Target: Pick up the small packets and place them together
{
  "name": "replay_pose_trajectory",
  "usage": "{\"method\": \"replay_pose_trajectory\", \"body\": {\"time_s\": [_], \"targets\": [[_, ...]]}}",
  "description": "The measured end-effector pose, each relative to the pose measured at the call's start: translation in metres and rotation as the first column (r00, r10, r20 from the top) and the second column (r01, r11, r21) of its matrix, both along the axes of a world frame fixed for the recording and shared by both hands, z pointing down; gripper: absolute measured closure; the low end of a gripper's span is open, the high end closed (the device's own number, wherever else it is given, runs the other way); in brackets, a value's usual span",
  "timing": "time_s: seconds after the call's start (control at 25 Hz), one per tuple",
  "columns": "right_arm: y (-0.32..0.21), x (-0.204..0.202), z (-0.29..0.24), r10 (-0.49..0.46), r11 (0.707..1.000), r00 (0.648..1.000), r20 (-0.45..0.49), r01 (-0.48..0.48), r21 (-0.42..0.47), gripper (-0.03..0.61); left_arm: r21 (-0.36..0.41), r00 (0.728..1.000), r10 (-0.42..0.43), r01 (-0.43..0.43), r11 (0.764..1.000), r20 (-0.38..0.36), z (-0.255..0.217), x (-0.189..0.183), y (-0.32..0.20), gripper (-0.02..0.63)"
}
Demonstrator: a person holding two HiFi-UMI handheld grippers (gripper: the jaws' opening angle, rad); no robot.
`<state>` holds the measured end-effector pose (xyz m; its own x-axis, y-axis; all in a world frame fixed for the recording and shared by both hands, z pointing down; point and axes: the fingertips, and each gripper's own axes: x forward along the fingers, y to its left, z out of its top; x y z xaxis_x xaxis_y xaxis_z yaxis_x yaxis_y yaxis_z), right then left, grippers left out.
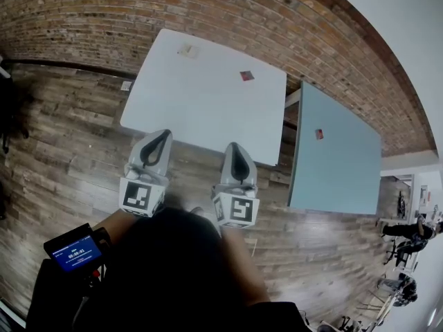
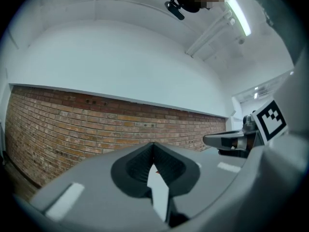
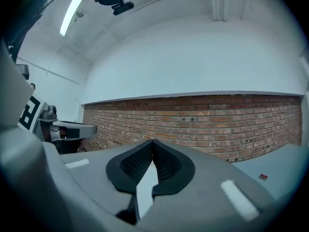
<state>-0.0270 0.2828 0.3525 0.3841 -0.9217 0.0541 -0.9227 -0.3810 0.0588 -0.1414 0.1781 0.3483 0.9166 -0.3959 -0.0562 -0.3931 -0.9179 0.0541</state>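
Two grippers are hovering over the wooden floor (image 1: 69,151), short of the white table (image 1: 201,109); the left gripper (image 1: 160,138) and the right gripper (image 1: 235,151) are each clenching their jaws tip to tip on nothing. Three packets are lying well ahead: a pale packet (image 1: 187,50) and a red packet (image 1: 246,75) on the white table, and a second red packet (image 1: 319,134) on the grey table (image 1: 339,171) at the right.

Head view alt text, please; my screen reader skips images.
Two shut, empty grippers, the left gripper and the right gripper, point toward a white table that bears a pale packet and a red packet. A second red packet lies on a grey-blue table at the right; a brick wall runs behind.
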Motion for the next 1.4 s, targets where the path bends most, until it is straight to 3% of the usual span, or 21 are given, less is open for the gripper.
{"method": "replay_pose_trajectory", "body": {"time_s": [0.36, 0.84, 1.4], "targets": [[-0.012, 0.009, 0.004, 0.047, 0.999, 0.999, 0.000, -0.047, -0.015, 0.575, 0.020, 1.000, 0.016, -0.016, 1.000, -0.009, -0.007, 0.006, -0.022, 0.614], [-0.012, 0.008, 0.002, 0.108, 0.993, 0.993, -0.051, -0.110, -0.030, 0.575, -0.017, 0.996, 0.087, -0.087, 0.996, -0.010, 0.003, 0.008, -0.030, 0.614], [-0.012, 0.006, 0.022, 0.104, 0.992, 0.994, -0.018, -0.105, -0.065, 0.575, -0.031, 0.999, 0.048, -0.047, 0.998, 0.019, 0.028, -0.011, -0.031, 0.614]]}}
